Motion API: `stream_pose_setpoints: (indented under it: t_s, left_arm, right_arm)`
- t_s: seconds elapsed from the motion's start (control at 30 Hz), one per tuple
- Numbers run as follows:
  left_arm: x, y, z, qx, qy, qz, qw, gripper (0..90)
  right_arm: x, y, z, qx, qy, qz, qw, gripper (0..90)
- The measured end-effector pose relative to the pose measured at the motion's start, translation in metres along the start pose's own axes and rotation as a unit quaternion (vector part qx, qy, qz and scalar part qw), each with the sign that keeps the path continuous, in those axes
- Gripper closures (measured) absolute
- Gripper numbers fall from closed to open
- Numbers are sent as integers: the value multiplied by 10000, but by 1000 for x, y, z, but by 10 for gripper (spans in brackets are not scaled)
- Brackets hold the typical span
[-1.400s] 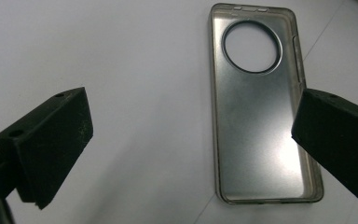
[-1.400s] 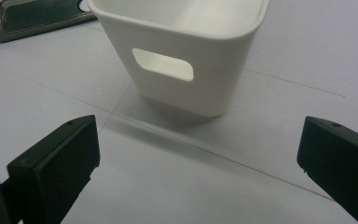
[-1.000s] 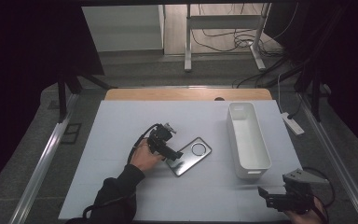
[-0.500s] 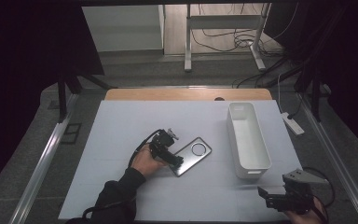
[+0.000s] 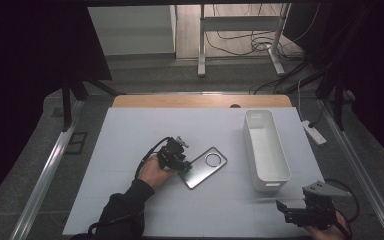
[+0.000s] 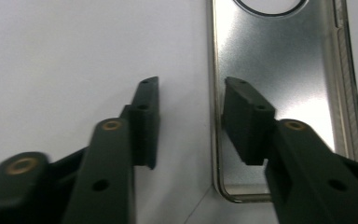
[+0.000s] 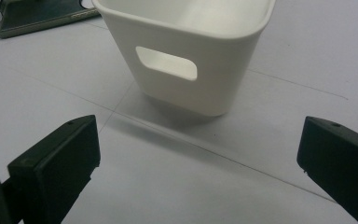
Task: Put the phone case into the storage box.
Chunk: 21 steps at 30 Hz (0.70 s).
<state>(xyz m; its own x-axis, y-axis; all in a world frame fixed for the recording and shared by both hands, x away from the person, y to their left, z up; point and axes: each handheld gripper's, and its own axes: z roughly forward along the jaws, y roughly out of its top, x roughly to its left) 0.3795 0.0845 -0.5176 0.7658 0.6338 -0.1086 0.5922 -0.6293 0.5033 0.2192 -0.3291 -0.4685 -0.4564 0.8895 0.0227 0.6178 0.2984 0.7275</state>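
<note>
Your left gripper (image 6: 191,121) has just been closing astride the phone case's (image 5: 205,167) near long edge, one jaw inside, one outside, not yet pinching; the case lies flat left of the white bin (image 5: 266,150); your right gripper (image 7: 198,161) waits wide open, empty, before the bin's near end.

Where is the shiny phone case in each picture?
High view: the phone case lies in the middle of the table, with the left tool at its near-left end.
Left gripper view: it fills the upper right, one black jaw outside its long edge and one over it.
Right gripper view: its dark end peeks in at the top left.
Shared landmark: the white bin stands to its right.
</note>
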Motion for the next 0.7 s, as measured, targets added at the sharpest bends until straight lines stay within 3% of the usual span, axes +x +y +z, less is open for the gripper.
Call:
stream_pose_setpoints:
  t_s: [0.1,0.27,0.7]
  left_arm:
    - [1,0,0,33,-151,-46,9999,704]
    - [1,0,0,47,-397,-138,9991,866]
    - [3,-3,0,-53,-435,-244,9987,894]
  right_arm:
    - [0,0,1,26,-9,-5,10000,0]
    - [0,0,0,21,-6,1,10000,0]
    - [-1,0,0,2,-1,21,10000,0]
